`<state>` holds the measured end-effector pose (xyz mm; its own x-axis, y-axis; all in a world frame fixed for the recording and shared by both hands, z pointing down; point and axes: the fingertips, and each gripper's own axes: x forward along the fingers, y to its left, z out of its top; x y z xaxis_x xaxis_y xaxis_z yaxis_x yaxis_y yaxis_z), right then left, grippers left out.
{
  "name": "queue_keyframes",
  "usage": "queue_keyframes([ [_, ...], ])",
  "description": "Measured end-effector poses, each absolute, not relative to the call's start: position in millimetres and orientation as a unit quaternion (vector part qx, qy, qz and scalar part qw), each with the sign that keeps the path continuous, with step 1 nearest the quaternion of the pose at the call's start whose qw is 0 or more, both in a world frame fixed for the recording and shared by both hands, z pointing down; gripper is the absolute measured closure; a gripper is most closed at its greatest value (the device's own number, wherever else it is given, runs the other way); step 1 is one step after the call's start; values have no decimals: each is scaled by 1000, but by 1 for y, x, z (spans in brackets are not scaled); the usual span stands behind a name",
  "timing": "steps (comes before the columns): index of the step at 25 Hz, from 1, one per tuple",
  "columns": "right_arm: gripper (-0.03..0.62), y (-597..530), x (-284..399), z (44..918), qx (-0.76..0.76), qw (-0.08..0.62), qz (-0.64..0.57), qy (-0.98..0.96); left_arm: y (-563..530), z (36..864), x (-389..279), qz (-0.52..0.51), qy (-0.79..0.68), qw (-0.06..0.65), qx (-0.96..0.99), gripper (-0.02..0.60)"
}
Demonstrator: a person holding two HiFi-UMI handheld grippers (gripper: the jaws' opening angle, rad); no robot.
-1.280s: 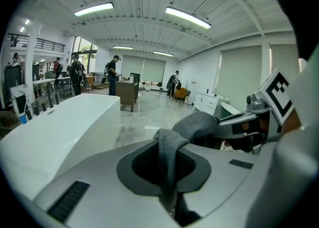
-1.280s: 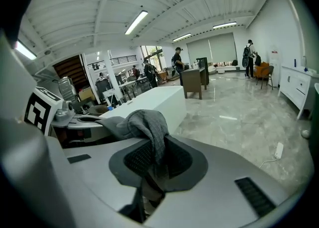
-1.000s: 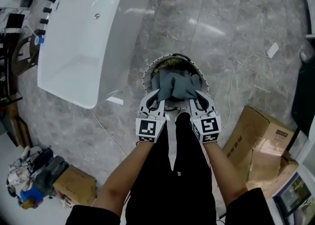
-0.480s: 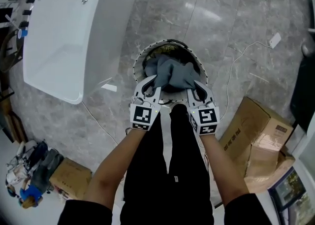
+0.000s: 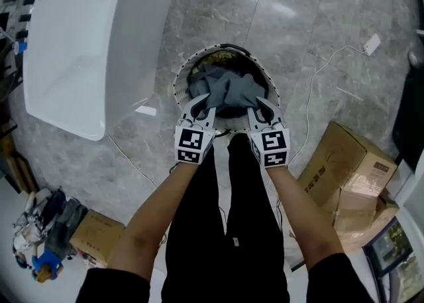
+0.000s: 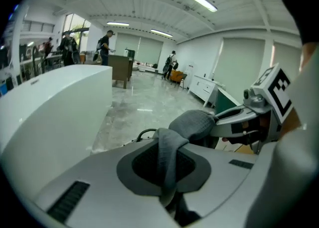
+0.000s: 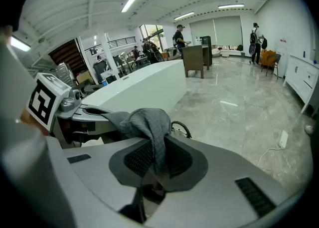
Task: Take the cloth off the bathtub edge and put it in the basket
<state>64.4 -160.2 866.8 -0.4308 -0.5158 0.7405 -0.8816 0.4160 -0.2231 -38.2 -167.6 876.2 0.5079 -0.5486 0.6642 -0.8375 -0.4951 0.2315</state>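
Cloth (image 5: pixel 228 89), one grey piece, hangs bunched over the mouth of the one round basket (image 5: pixel 179 77) beside the one white bathtub (image 5: pixel 73 50), with the left gripper (image 5: pixel 202 103) and the right gripper (image 5: pixel 260 104) each clamped on it.

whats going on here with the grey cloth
A person holds a grey cloth with both handheld grippers: the left gripper and right gripper are each shut on a bunch of it. The cloth is bunched over the mouth of the round basket on the floor, beside the white bathtub. Not released yet.
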Motion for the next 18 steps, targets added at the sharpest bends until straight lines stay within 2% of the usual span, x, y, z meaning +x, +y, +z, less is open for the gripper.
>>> queue_keyframes([
  [9, 537, -152, 55, 924, 419, 318, 332, -783, -155, 932, -48, 258, -410, 327, 811, 554],
  [14, 537, -151, 60, 952, 433, 302, 377, -761, -148, 964, -56, 295, -397, 309, 813, 552],
  [18, 537, -156, 64, 964, 439, 295, 393, -752, -148, 982, -53, 313, -369, 307, 819, 510],
])
